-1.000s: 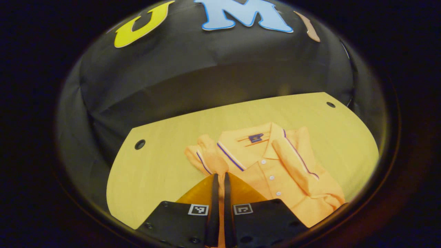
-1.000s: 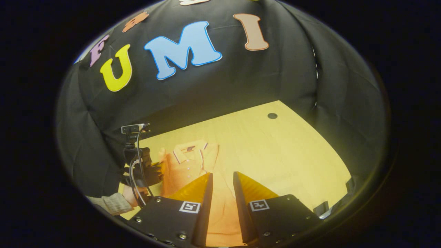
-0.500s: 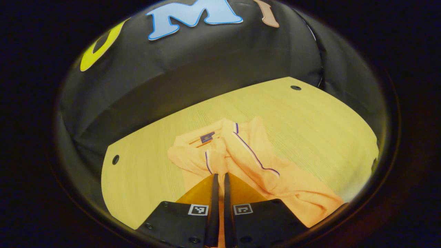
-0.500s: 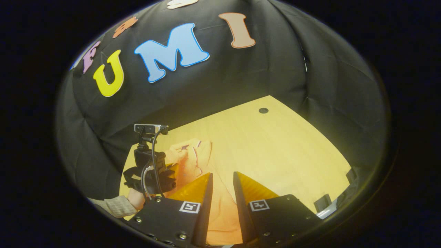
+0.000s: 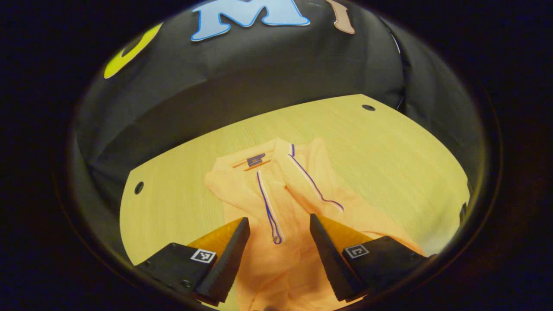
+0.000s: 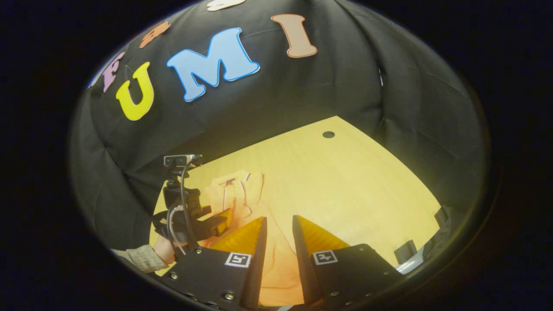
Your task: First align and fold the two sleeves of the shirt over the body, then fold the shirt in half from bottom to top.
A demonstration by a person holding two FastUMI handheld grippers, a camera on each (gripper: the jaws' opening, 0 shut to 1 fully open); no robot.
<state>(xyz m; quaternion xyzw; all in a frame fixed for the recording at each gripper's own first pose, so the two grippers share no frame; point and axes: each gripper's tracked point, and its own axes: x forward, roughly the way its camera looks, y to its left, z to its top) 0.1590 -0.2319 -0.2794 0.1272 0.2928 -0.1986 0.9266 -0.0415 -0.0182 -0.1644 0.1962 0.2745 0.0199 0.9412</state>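
Shirt: we are looking at an orange polo shirt [image 5: 276, 203] lying collar-away on the wooden table [image 5: 389, 147], roughly mid-table in the left gripper view.
Sleeves: both sleeves, the left sleeve [image 5: 268, 207] and the right sleeve [image 5: 313, 185], are lying folded over the chest, their striped cuffs angling toward each other; the first step looks done to us.
Left gripper: our left gripper [image 5: 280, 224] is hanging just over the shirt's middle with its fingers spread wide and nothing between them.
Right gripper: our right gripper [image 6: 279, 224] is sitting low over the shirt's lower part with a narrow gap between its fingers; cloth is showing in that gap, but we cannot tell whether it is being pinched.
Handling: we are judging the fabric light, soft and limp, likely to sag and drag the sleeves if lifted from one point.
Where to hold: we are favouring the two bottom hem corners, one per gripper, pinching both layers.
Caution: we are expecting the loose sleeves to slide during the bottom-to-top fold.
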